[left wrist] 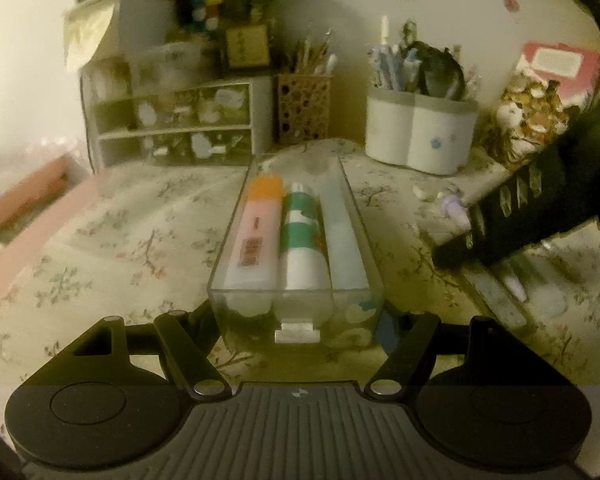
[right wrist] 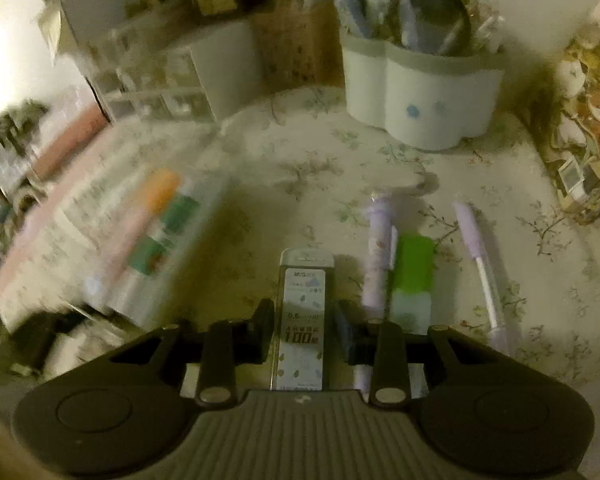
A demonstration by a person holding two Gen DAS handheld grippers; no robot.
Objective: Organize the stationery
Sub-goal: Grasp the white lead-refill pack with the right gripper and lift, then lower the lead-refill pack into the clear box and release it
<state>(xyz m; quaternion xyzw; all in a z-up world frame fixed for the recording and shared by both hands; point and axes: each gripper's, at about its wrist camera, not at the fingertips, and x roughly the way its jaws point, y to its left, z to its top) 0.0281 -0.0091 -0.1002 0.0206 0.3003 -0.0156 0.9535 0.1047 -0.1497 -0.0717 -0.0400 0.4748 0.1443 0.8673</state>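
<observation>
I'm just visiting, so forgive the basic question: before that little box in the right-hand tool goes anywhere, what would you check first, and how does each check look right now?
1. Right gripper shut on the lead refill box: ok, fingers press both sides.
2. Left gripper steadying the clear tray: ok, its near end sits between the fingers.
3. Free room in the tray: cannot tell; orange-capped pink tube, green-banded tube and a pale one fill the width.
4. Path to the tray: cannot tell, that side is motion-blurred.
5. Neighbours clear of the box: ok; purple pen and green eraser lie apart on its right.
</observation>
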